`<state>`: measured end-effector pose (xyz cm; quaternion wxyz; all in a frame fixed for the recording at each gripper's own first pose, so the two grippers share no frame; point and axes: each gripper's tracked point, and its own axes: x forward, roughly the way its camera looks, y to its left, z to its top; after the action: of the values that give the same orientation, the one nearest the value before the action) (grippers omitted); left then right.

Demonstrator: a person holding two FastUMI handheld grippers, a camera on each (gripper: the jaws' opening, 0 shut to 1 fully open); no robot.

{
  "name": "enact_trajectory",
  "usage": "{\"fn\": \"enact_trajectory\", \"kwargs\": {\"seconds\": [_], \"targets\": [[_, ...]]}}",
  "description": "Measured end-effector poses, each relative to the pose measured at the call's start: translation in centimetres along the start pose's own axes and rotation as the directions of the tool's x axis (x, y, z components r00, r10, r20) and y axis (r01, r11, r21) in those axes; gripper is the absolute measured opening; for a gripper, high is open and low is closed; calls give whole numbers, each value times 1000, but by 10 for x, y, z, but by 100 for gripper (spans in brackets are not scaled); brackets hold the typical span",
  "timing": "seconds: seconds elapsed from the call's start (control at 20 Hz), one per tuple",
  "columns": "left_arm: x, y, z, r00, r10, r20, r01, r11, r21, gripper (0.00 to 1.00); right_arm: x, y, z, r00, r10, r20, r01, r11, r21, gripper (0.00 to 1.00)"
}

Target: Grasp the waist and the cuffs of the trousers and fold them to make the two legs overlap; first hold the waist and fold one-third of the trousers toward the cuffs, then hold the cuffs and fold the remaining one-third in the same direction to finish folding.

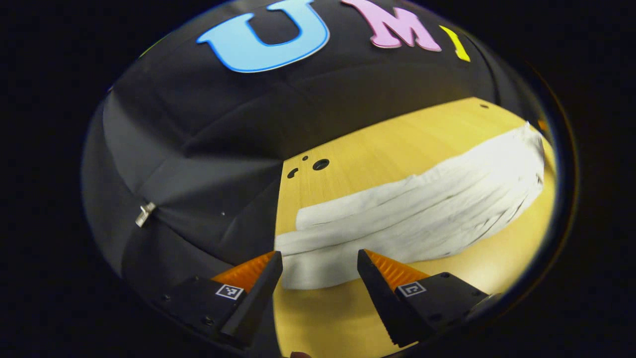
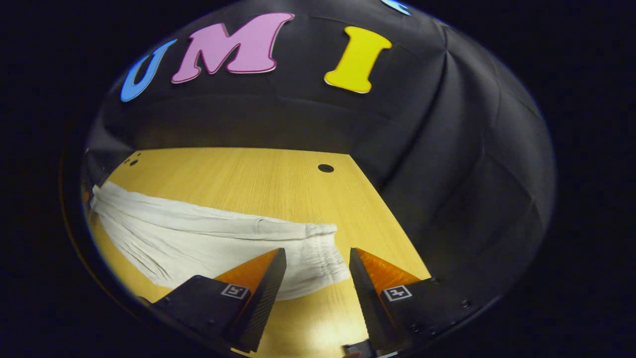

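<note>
Wooden table (image 1: 397,144) runs from centre out toward 3 o'clock in my left gripper view, and the white trousers (image 1: 422,209) lie flat along it, legs already overlapped, with the cuff end nearest me around 6 o'clock. In my right gripper view the gathered waist (image 2: 318,248) sits near 6 o'clock. My left gripper (image 1: 320,263) and right gripper (image 2: 318,261) both hang above the cloth, fingers spread wide, gripping nothing.

White trousers (image 1: 417,214) are seen on a yellow wood-grain table (image 2: 258,179); black cloth (image 2: 447,174) is hung behind.
</note>
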<state>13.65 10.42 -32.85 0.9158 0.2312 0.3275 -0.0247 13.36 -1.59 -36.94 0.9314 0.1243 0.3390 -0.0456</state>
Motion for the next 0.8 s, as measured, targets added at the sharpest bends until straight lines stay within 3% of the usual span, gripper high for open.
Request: {"fn": "enact_trajectory", "kwargs": {"seconds": [0.2, 0.55, 0.8], "targets": [[-12, -22, 10, 998, -57, 34, 64, 971, -230, 97, 4, -1, -25, 998, -13, -57, 29, 954, 297, 82], [-22, -48, 5, 992, -124, 33, 126, 892, -433, 97, 22, -10, -49, 991, -8, -132, 73, 865, 497, 83], [-22, -54, -3, 990, -136, 26, 127, 821, -557, 96, 43, -17, -59, 988, -28, -154, 119, 770, 627, 83]]}}
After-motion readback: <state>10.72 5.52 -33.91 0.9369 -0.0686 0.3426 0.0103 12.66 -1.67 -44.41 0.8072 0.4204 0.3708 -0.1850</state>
